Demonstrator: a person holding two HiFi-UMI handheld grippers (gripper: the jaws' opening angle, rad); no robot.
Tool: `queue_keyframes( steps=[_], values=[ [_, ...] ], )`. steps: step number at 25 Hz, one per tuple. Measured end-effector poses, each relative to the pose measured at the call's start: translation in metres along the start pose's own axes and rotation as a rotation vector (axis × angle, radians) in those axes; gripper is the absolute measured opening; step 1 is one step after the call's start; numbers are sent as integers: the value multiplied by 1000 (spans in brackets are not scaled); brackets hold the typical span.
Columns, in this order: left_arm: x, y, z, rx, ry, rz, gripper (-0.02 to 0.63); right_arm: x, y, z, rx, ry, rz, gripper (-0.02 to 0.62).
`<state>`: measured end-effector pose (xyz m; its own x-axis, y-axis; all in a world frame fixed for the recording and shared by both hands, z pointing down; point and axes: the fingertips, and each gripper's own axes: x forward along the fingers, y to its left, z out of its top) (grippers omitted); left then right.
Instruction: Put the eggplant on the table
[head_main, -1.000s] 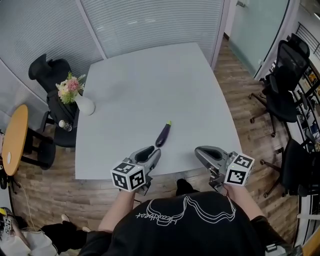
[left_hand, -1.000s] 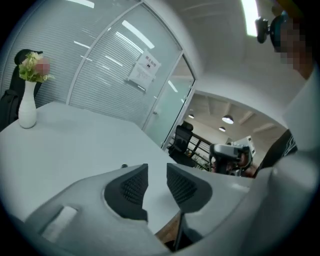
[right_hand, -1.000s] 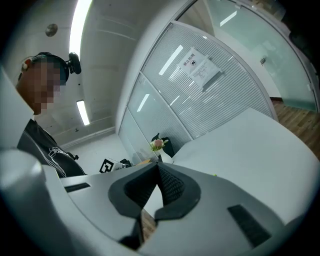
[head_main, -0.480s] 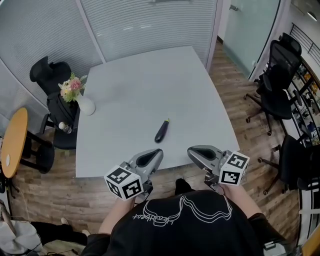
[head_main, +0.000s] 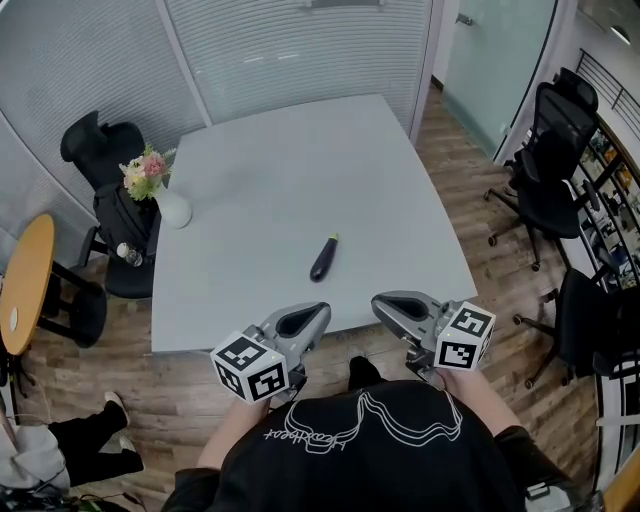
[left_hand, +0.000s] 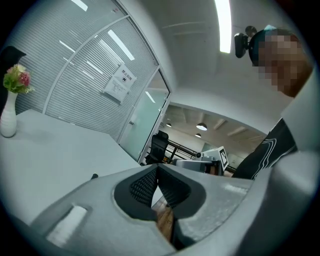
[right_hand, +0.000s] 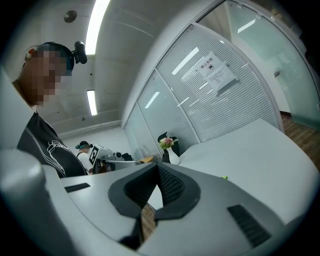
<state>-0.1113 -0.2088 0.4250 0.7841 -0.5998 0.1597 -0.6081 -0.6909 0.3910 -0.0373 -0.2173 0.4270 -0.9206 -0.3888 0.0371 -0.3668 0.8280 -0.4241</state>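
The eggplant (head_main: 324, 258) lies on the grey bench (head_main: 300, 150), just below the centre of the head view. It is slanted, with its stem end toward the upper right, and nothing touches it. Both tools hang at the bench's near edge, low in the frame and well apart from the eggplant.

The left tool (head_main: 314, 313) is at lower left. In its own view the ribbed pads (left_hand: 145, 184) meet at the tips with nothing between them. The right tool (head_main: 384, 303) is at lower right, and its pads (right_hand: 170, 184) are likewise pressed together and empty. The two tools point toward each other across a small gap.

A white vase (head_main: 171, 209) of pink flowers stands at the bench's left edge. A black chair (head_main: 100, 150) is just beyond it in the upper left.
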Motion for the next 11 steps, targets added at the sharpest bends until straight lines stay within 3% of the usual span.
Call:
queue_keyframes(
  steps=[11],
  values=[
    [-16, -12, -7, -7, -2, -3, 15, -5, 20, -10, 3, 8, -5, 6]
  ],
)
